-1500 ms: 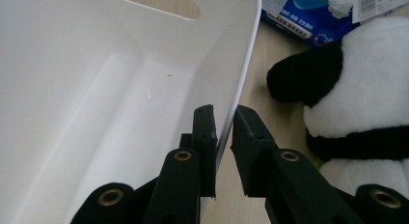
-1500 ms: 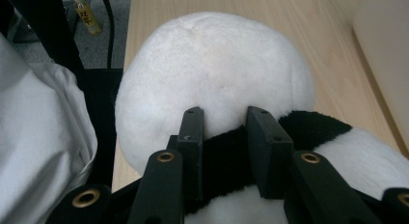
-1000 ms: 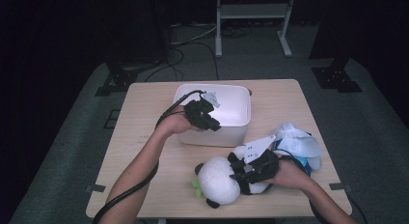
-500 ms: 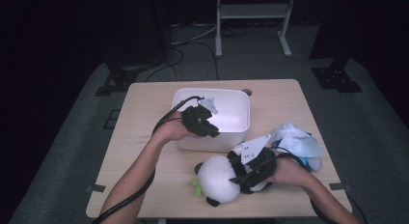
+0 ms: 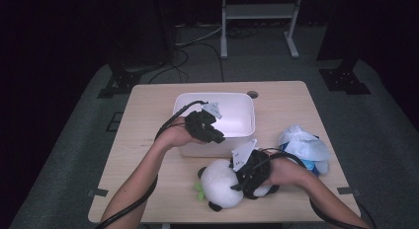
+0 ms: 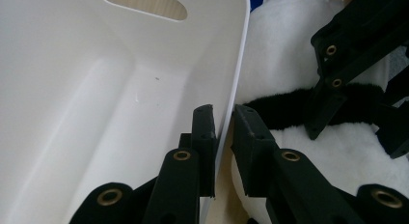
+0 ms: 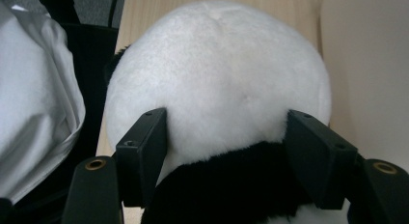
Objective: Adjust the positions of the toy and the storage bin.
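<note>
Left gripper (image 6: 223, 125) clamps bin (image 5: 245, 101) wall. Right gripper (image 7: 224, 151), jaws just opening, straddles panda (image 5: 220, 182) at bin's 6 o'clock; unpinched, panda may slip on lift.

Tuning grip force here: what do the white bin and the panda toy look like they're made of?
White bin: looks like thin moulded plastic, smooth and slightly glossy, with rounded inner corners and a cut-out handle slot. Probably rigid; the left gripper is shut on its wall.
Panda toy: plush, short matte fuzzy pile in white and black; probably soft-stuffed, judging by its rounded bulge between the right gripper's jaws.
</note>
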Tool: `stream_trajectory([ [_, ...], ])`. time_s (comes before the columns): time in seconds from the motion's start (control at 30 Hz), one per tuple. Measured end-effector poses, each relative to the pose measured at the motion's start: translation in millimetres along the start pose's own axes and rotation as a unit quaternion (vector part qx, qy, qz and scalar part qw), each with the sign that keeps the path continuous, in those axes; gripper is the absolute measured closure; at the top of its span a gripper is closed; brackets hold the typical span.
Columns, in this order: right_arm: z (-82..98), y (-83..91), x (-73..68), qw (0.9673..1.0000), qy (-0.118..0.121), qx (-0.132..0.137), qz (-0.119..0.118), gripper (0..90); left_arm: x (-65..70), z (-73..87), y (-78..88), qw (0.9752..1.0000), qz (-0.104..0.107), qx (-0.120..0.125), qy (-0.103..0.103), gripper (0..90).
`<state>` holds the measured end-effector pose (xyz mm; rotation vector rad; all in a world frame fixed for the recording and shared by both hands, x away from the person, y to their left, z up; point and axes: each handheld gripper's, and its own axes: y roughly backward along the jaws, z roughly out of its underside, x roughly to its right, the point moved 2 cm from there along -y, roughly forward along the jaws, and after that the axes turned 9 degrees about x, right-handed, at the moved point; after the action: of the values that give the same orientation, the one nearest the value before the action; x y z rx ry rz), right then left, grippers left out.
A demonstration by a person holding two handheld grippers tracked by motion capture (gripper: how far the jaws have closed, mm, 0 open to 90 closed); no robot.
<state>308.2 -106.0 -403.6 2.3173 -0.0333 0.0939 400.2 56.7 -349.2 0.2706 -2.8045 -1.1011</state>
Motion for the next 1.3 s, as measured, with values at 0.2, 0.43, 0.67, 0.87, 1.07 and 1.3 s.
stream_trajectory([
  [0.2,0.2,-7.9,-2.0,0.9998,-0.001,-0.014,0.014,43.5,0.2,3.5,-1.9,0.9999,0.006,0.004,0.009,78.2],
  [0.43,-0.7,-7.3,-5.6,0.9995,0.007,-0.008,0.031,60.5,3.6,7.6,-6.3,0.9998,0.017,-0.008,0.007,78.1],
  [0.67,0.7,6.3,-9.1,0.9991,0.013,0.016,0.038,70.5,9.4,7.3,-5.9,0.9996,0.014,-0.023,-0.002,78.1],
  [0.87,1.9,12.3,-13.0,0.9987,0.008,0.03,0.041,73.1,14.5,6.5,-3.3,0.9996,0.015,-0.022,-0.004,76.9],
  [1.07,-0.3,14.0,-17.4,0.9987,0.005,0.043,0.028,74.5,18.7,7.3,0.6,0.9997,0.015,-0.018,-0.005,73.9],
  [1.3,-1.1,15.2,-16.9,0.9986,-0.007,0.05,0.019,75.8,18.1,9.1,14.7,0.9999,0.005,0.003,0.008,62.4],
])
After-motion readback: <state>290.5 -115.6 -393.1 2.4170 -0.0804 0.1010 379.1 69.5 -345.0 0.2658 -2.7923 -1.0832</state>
